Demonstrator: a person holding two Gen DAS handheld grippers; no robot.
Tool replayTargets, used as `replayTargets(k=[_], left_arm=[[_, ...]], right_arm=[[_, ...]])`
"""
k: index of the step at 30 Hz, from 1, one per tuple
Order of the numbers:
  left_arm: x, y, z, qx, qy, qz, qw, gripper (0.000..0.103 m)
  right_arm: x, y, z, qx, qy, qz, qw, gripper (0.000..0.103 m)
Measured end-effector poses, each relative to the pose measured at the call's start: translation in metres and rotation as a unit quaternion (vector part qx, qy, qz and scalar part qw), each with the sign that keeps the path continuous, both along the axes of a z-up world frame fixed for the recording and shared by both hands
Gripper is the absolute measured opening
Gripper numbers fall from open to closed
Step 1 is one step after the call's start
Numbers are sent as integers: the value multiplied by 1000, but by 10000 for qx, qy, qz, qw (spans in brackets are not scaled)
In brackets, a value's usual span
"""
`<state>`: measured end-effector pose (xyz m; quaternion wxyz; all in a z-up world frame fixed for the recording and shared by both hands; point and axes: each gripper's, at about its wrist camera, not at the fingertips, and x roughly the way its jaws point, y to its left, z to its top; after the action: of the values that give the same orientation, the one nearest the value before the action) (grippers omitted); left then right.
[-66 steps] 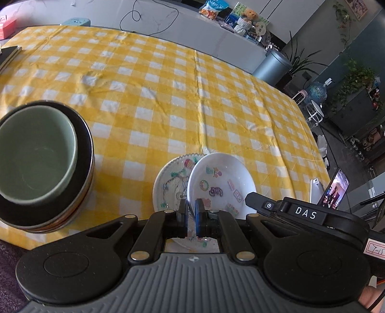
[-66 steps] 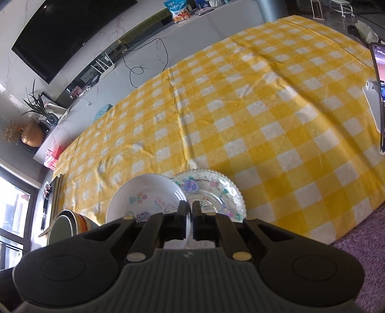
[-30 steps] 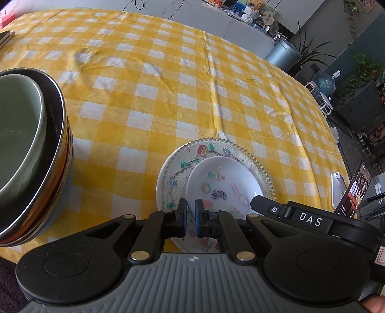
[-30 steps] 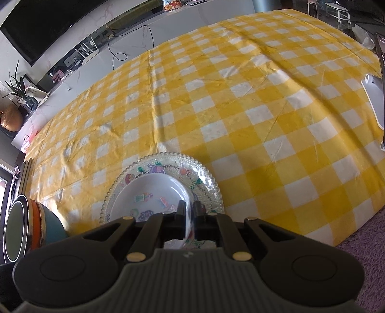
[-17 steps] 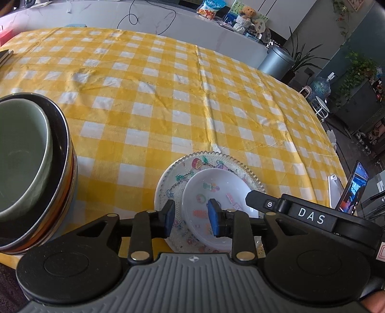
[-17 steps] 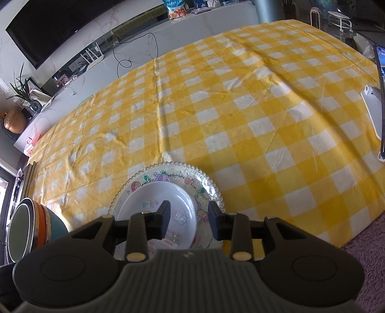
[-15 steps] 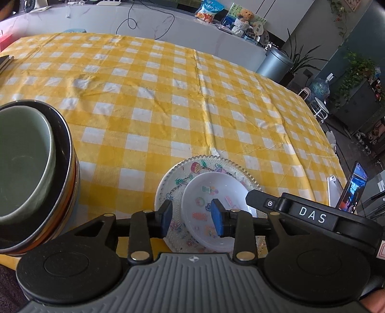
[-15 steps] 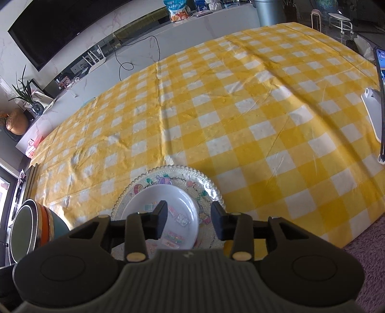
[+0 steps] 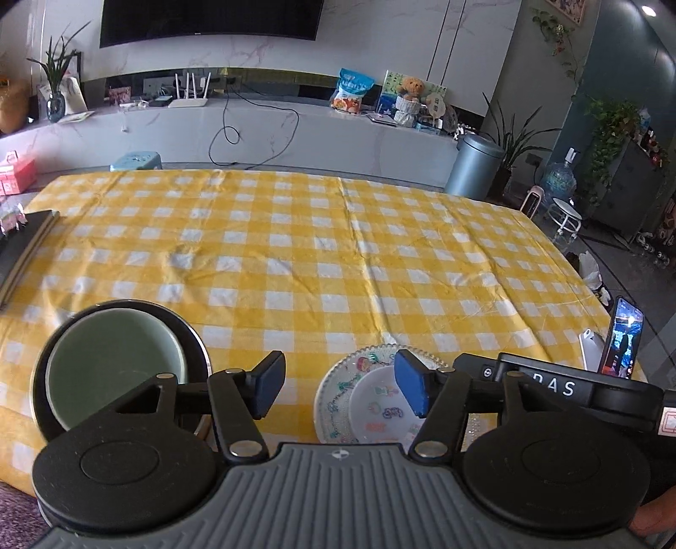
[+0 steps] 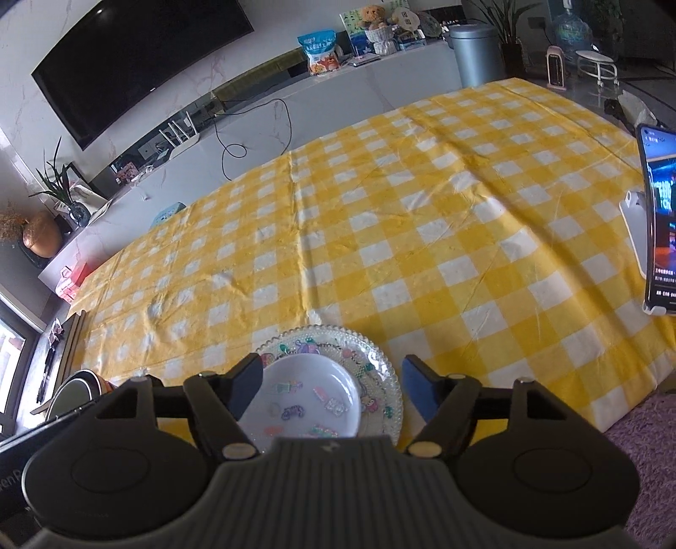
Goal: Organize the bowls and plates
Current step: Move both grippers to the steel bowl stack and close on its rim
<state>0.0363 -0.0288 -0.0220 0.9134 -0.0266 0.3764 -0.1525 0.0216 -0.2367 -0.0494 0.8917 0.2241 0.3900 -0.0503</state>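
Nearest, the left gripper (image 9: 338,386) is held above the table edge, its jaws spread and opening, with nothing pressed between the blue pads (image 9: 268,390). The right gripper (image 10: 331,390) is likewise spread and opening, empty, over the dishes. A fingertip (image 9: 650,517) is glimpsed at the lower right of the left view.

Just below the grippers, a white bowl (image 10: 310,401) printed with small motifs is seated inside a clear beaded plate (image 10: 382,371), both resting on the yellow checked cloth (image 10: 422,236) near its front edge. To their left, a green bowl (image 9: 110,363) is nested in a stack of dark-rimmed bowls (image 9: 192,333).

At the right edge a phone (image 10: 659,219) is propped upright. Beyond the table, a white counter (image 9: 295,135) and wall-mounted TV (image 9: 211,17) are seen.
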Motion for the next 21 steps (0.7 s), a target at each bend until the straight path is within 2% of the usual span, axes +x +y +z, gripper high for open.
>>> replayTargets(k=[8, 14, 21], left_arm=[[-9, 35, 20, 254, -248, 442, 9984, 78], [-18, 63, 35, 576, -569, 785, 9936, 83], [-15, 101, 36, 509, -378, 1301, 9895, 83]], right_arm=[[-11, 31, 20, -113, -305, 423, 9986, 85], [-14, 56, 30, -102, -364, 656, 9971, 93], [-10, 97, 39, -215, -262, 1114, 9932, 93]])
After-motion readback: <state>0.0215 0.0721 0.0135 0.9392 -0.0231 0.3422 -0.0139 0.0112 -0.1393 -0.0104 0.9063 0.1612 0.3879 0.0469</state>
